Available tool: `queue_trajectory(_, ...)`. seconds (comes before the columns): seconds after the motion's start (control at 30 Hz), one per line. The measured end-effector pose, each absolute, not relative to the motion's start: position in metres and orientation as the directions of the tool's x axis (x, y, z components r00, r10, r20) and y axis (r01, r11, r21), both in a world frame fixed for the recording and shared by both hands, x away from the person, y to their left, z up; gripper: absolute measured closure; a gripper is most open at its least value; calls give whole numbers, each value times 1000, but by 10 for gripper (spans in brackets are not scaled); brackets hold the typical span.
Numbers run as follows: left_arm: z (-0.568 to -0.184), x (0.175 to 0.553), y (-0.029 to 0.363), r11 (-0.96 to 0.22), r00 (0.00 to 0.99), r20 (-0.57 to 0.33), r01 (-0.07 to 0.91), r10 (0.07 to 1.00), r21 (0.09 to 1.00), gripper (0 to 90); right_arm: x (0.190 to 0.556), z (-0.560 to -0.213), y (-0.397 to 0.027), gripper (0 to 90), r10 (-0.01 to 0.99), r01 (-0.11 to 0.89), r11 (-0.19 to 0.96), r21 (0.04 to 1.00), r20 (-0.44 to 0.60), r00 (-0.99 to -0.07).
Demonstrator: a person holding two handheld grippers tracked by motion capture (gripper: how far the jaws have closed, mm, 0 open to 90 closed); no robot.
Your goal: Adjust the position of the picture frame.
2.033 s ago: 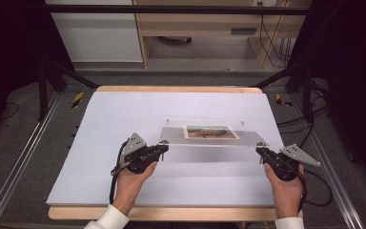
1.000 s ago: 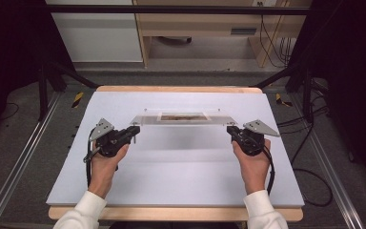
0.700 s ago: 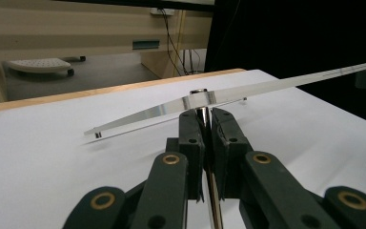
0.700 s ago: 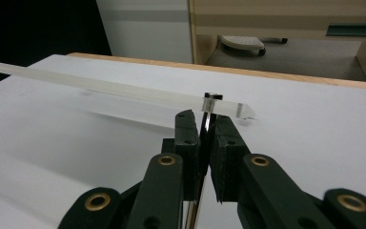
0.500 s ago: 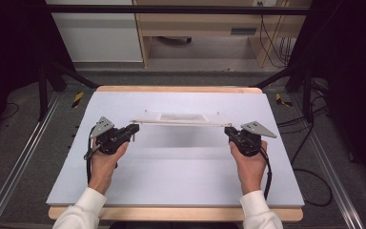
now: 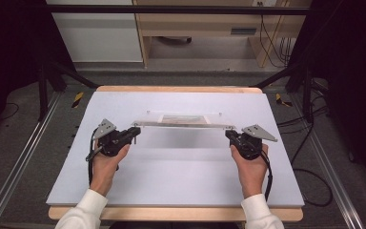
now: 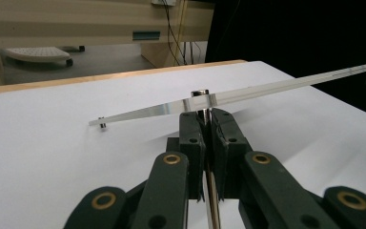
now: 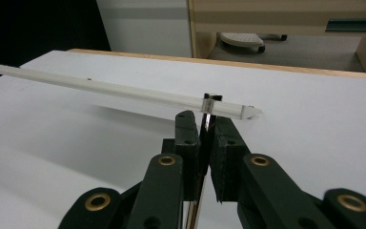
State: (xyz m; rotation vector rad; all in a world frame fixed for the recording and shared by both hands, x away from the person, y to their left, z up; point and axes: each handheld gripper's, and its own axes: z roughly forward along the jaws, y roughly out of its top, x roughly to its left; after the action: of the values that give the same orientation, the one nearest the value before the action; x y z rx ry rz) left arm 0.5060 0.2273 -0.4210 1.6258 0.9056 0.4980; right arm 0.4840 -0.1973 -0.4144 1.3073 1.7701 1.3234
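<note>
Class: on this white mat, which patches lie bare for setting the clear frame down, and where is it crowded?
Bare: the mat between the two hands, and the far strip between the frame and the wooden edge. Both side margins look bare too. Crowded: the middle band, where the left gripper and right gripper hold the frame above the mat.

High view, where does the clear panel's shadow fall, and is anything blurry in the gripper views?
High view: soft shadow on the white table cover just below the clear panel. Left gripper view: the panel edge glints, background soft. Right gripper view: near jaws slightly blurred.
</note>
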Motion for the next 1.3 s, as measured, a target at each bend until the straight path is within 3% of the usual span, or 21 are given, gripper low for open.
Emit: queue_trajectory(1.3, -444, 488, 228, -74, 601, -160, 345, 783, 936, 843, 468, -439, -201, 832, 912, 389, 73, 918, 96, -398)
